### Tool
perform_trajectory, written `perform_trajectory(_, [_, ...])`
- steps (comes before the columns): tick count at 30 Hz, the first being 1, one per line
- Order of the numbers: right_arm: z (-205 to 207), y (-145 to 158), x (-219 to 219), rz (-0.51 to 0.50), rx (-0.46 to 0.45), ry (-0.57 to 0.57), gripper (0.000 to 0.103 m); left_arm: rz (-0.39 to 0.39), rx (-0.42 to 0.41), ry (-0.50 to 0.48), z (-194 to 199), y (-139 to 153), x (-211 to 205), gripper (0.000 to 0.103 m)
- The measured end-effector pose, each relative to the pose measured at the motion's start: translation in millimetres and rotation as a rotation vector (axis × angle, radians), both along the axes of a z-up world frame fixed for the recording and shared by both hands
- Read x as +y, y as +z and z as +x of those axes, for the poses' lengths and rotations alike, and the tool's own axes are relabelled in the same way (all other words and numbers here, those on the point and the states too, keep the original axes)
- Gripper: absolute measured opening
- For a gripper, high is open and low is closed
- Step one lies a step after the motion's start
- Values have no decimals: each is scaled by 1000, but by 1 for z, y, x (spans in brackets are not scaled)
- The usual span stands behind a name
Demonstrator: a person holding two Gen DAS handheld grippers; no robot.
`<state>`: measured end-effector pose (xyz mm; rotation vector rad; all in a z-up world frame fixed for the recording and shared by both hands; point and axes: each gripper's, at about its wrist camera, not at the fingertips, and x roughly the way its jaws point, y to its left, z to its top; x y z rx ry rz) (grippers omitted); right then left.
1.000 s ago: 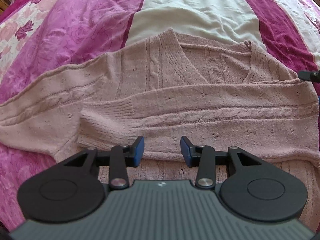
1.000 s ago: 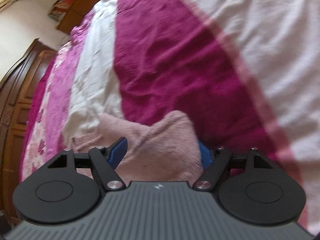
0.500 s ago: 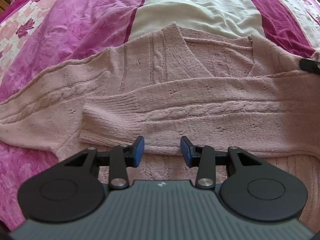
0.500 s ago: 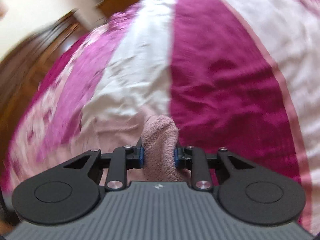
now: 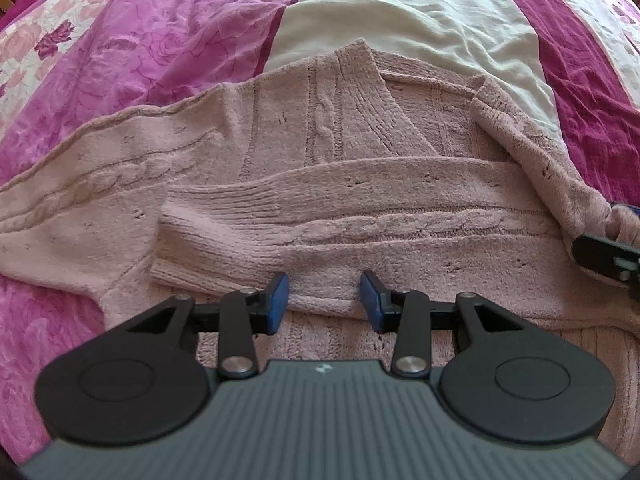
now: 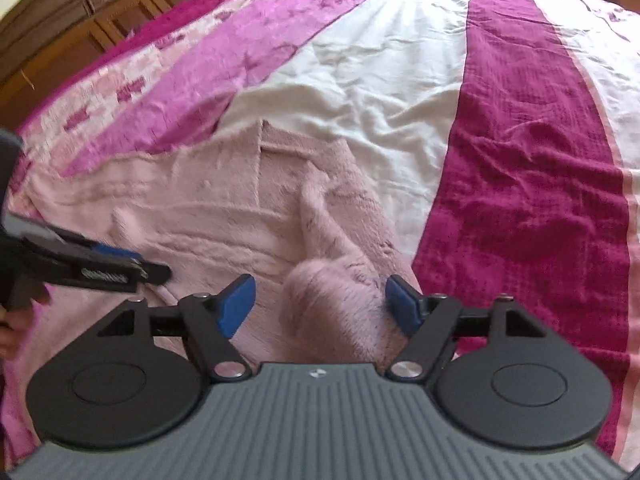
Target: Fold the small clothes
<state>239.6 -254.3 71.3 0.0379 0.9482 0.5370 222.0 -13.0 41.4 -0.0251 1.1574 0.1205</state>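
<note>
Pink cable-knit sweater [image 5: 328, 184] lies flat across mid-frame on the striped bedspread [image 5: 400, 12], neckline toward the top. One sleeve [image 5: 360, 232] is already folded across the body, ribbed cuff at centre-left.

Left gripper [image 5: 323, 298]: jaws parted, holding nothing, hovering at the near edge of that folded sleeve.

Right gripper [image 6: 320, 304]: jaws spread wide, a bunched hump of shoulder fabric [image 6: 332, 304] sitting between the pads, not pinched as far as I can tell. In the left view the same knit looks gathered at the right gripper, far right of frame, so contact there is ambiguous.

Risks, my read:
- Open right jaws mean the raised shoulder flap flops down crooked or creased.
- Fuzzy, loose-stitch knit snags easily on pad edges; pulling away could drag the fold.
- Thick, soft knit springs open, so the folded sleeve may creep off.
- The bedspread is wrinkled and slick-looking, so the whole garment could slide under a sideways tug.
</note>
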Motion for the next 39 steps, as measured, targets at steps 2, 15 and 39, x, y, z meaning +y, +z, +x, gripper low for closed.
perform_trajectory(2, [3,1,-1,23,21,-13,81,-6,0,2,0,0,1,42])
perform_trajectory(15, [17,-10,3,-38,93,-9,34,-6,5,5,3,-3,-1,42])
perform_trajectory(39, [57,15,-132,11,21,-534,49,10,8,-40,14,-7,-2,42])
